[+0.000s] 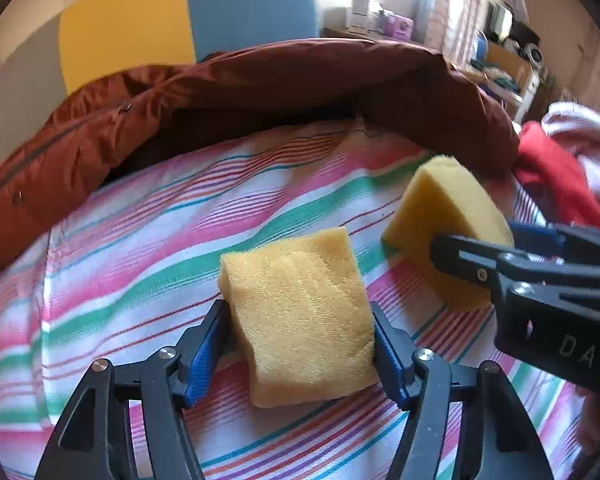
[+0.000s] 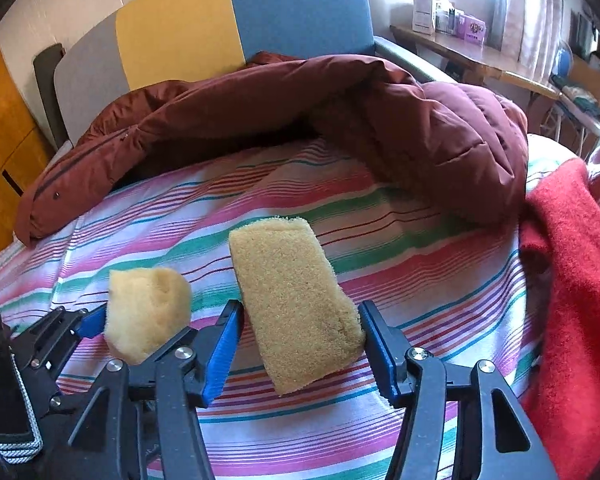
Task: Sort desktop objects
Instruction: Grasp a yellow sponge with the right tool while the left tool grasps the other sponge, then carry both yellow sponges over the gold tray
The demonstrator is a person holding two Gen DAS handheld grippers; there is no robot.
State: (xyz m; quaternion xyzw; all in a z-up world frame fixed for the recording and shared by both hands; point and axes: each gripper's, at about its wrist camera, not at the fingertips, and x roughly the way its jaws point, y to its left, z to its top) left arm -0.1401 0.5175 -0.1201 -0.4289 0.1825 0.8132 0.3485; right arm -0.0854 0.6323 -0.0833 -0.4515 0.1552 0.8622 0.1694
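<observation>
Left wrist view shows the striped sheet (image 1: 148, 264) covering most of the frame, and everything else sits relative to it. Along its far edge lies a dark red padded jacket (image 1: 260, 92); at its right edge is a red blanket (image 1: 556, 176). Above the sheet, 2 yellow sponges are each held in a claw. The left gripper (image 1: 300, 336) is clamped on the square sponge (image 1: 300, 316), its blue pads pressing both sides. Just right of it, near but apart, the right gripper (image 1: 500, 248) grips the second sponge (image 1: 448, 216), which is tilted up.

From the right wrist view, the right gripper (image 2: 300, 336) has its pads against both sides of the long sponge (image 2: 292, 304). Whether either sponge touches the sheet (image 2: 420, 264) is hard to judge. The left gripper (image 2: 136, 328) holds its sponge (image 2: 146, 312) at the left.
</observation>
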